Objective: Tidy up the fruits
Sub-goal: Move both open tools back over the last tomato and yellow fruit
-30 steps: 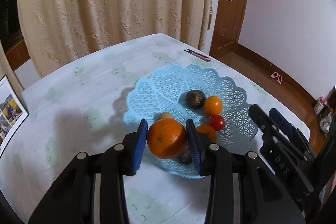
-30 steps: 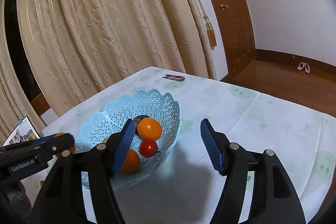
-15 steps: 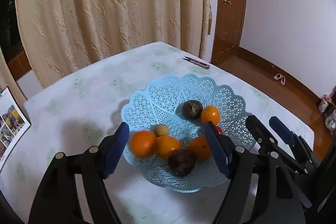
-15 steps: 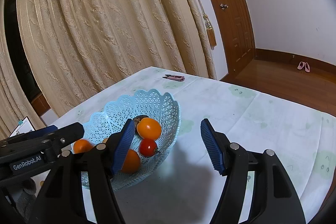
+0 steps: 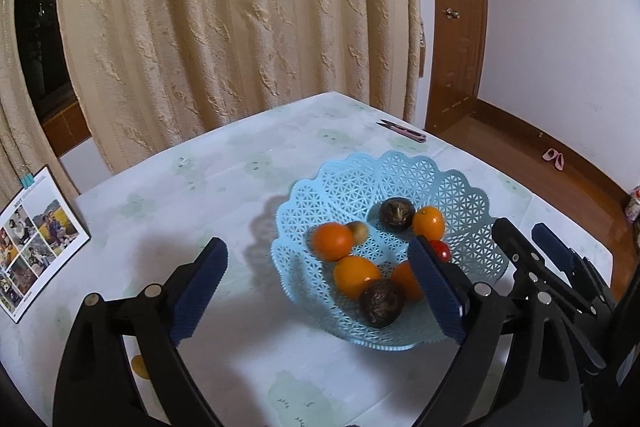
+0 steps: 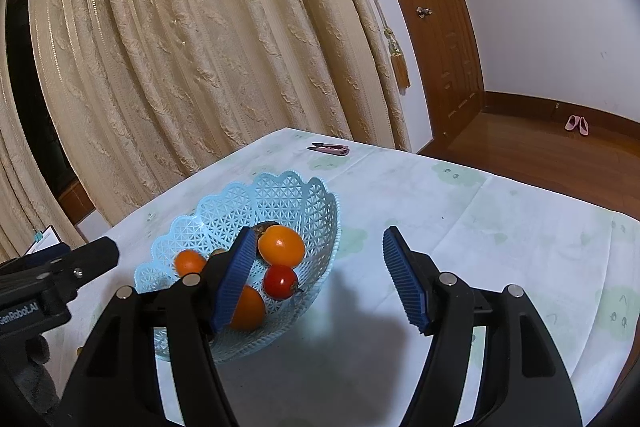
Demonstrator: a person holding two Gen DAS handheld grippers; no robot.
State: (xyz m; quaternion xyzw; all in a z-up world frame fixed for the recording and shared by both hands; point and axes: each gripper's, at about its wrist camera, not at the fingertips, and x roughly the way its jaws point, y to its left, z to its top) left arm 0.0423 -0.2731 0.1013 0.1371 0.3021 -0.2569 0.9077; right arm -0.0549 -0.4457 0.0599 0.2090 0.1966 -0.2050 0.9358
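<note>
Where both jaws gape empty, photo card [image 5: 34, 239] only in left view.

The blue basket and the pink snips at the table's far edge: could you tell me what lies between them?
Nothing: only bare tablecloth lies between basket and snips, in both views.

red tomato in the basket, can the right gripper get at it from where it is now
Probably yes. The red tomato lies uncovered on top in the blue basket, and the right gripper hangs open just above that rim. Oranges crowd it closely, so a clean pinch may be tight.
</note>
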